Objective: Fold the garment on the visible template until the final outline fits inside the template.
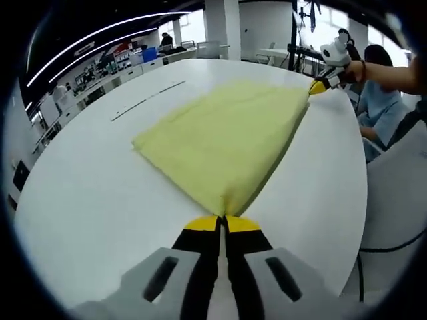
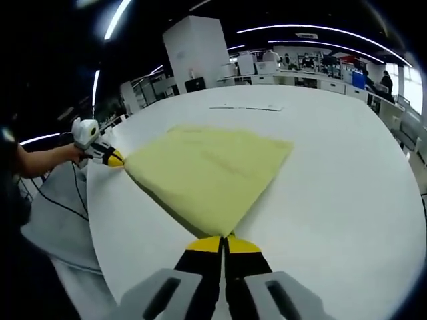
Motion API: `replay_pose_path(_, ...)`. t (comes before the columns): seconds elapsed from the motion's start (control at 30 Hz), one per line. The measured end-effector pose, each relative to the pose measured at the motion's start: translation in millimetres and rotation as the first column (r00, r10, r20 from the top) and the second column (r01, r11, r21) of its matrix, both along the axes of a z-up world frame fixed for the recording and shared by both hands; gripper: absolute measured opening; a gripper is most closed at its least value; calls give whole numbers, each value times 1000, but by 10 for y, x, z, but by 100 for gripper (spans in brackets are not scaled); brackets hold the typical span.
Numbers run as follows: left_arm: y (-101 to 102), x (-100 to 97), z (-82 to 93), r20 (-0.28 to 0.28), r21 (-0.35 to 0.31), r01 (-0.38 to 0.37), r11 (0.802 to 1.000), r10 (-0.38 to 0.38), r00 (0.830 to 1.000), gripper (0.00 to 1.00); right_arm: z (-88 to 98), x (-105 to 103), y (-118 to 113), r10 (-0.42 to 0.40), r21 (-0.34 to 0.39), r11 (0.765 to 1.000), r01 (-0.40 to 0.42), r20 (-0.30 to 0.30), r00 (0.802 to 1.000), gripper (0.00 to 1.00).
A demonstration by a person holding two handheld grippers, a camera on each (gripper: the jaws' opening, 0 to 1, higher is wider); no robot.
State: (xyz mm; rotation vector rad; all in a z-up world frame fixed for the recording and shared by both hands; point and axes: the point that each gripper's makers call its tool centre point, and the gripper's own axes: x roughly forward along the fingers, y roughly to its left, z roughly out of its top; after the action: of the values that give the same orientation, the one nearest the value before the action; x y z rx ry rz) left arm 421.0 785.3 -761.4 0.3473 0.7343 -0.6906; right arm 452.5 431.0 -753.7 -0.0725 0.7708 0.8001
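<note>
A pale yellow garment (image 1: pixel 227 137) lies folded flat on the white table (image 1: pixel 100 193). My left gripper (image 1: pixel 223 219) is shut on its near corner, the cloth running out from between the yellow-tipped jaws. In the same view my right gripper (image 1: pixel 319 87) pinches the far right corner. In the right gripper view the garment (image 2: pixel 210 170) spreads ahead, my right gripper (image 2: pixel 223 237) is shut on its nearest corner, and my left gripper (image 2: pixel 115 160) holds the corner at the left. A thin dark outline (image 1: pixel 147 101) is marked on the table beyond the cloth.
A person in a light blue top (image 1: pixel 383 110) sits at the table's right edge in the left gripper view. Black cables (image 2: pixel 57 193) hang off the table edge at the left. Desks and shelves (image 2: pixel 313 67) stand far behind. A white pillar (image 2: pixel 197 50) rises beyond the table.
</note>
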Motion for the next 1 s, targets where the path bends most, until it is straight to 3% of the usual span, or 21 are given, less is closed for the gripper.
replay_pose_path(0.47,5,-152,-18,-16,-10,-16,1000,16,1000,0,6,-134,9,1,3,1000,-1,-12,1000,0)
replay_pose_path(0.77,25,-185,-13,-57,-99,-104,990,99,993,0,12,-142,30,-12,20,1000,13,-19,1000,0)
replay_pose_path(0.9,-4,-225,-1,-83,-163,-147,976,135,987,8,29,-102,40,-43,34,998,44,-16,999,0)
replay_pose_path(1.0,-2,-248,14,-89,-184,-175,967,161,983,14,63,-74,55,-66,42,997,66,-11,998,15)
